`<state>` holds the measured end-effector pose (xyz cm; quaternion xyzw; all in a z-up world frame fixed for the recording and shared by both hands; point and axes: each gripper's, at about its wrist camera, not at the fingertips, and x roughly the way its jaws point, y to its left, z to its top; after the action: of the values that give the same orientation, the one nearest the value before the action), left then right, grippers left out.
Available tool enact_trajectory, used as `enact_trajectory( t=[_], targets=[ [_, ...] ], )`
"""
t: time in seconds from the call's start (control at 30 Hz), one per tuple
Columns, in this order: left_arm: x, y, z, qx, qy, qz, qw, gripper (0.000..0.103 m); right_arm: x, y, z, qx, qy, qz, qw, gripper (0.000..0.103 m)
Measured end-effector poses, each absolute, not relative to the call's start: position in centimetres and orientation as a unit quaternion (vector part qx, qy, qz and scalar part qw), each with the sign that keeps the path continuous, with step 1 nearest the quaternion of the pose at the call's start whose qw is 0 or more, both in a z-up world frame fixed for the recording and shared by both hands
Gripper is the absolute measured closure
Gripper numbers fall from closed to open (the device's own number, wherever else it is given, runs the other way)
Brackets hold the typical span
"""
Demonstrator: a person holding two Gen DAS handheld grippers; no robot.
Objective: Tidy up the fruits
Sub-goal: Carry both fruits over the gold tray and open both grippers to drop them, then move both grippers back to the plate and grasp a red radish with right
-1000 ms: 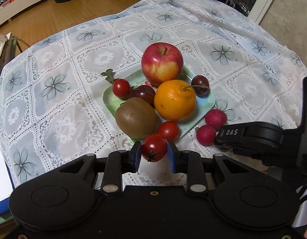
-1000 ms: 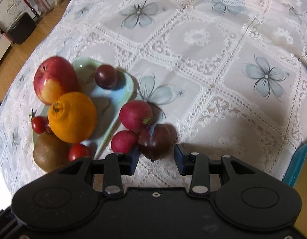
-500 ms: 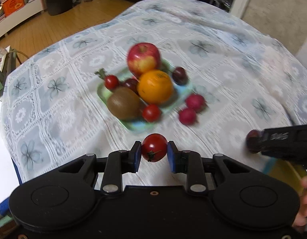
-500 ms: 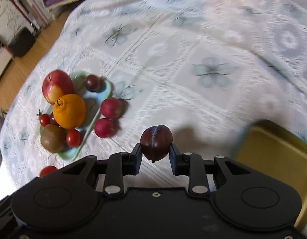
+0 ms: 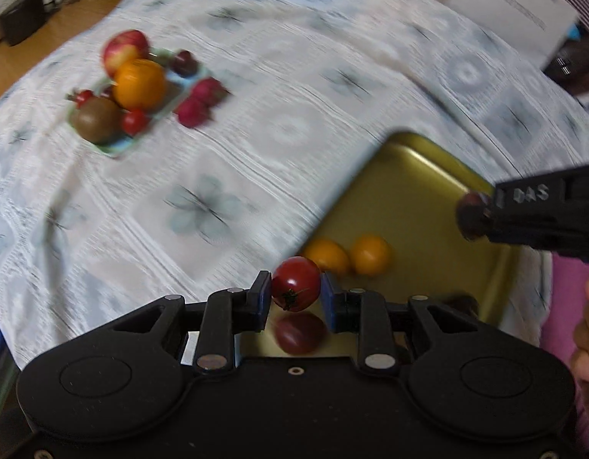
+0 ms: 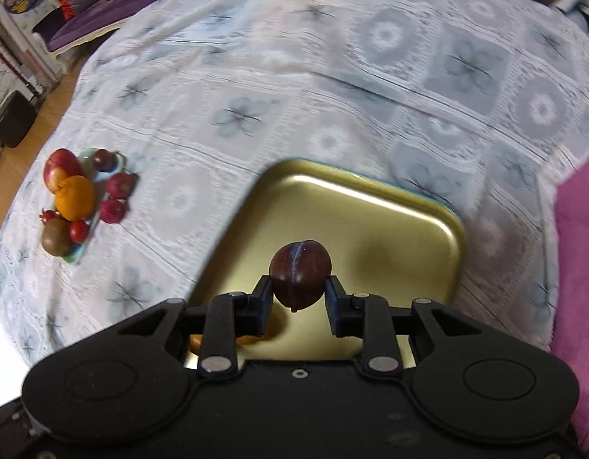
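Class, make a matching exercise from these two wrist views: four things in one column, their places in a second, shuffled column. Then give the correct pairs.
Things
1. small red cherry tomato
2. dark purple plum
3. two small orange-yellow round fruits
4. brown fuzzy kiwi

Places
A. lying inside the golden metal tray
B. on the pale green plate beside the big orange
C. clamped in the left tongs
D. clamped in the right tongs above the tray

Pairs: 1-C, 2-D, 3-A, 4-B
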<state>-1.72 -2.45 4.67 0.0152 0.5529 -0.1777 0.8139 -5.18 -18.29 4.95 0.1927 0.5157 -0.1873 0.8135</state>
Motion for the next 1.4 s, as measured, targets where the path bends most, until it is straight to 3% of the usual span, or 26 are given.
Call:
enact_trajectory(
  t=[0.5, 0.57, 0.6, 1.4],
  targets=[
    [-5.9, -7.5, 3.3, 0.092, 0.554, -0.139, 0.815, 0.065, -8.1, -20.7, 4.7, 0.215, 0.504, -0.191, 0.814, 0.074],
    [-6.1, -7.8, 3.1, 0.097, 0.556, -0.137, 0.814, 0.065, -8.0, -20.9, 4.7, 0.216, 0.504, -0.193, 0.814, 0.081],
    [-6.1, -7.9, 3.1, 0.098, 0.556, -0.136, 0.814, 0.065, -7.9, -21.0, 4.6, 0.216, 0.508, -0.191, 0.812, 0.1],
    [-6.0, -7.5, 2.4, 0.097, 0.564, -0.133, 0.809, 0.064, -7.0, -20.5, 2.9, 0.214, 0.539, -0.18, 0.794, 0.097]
  ],
)
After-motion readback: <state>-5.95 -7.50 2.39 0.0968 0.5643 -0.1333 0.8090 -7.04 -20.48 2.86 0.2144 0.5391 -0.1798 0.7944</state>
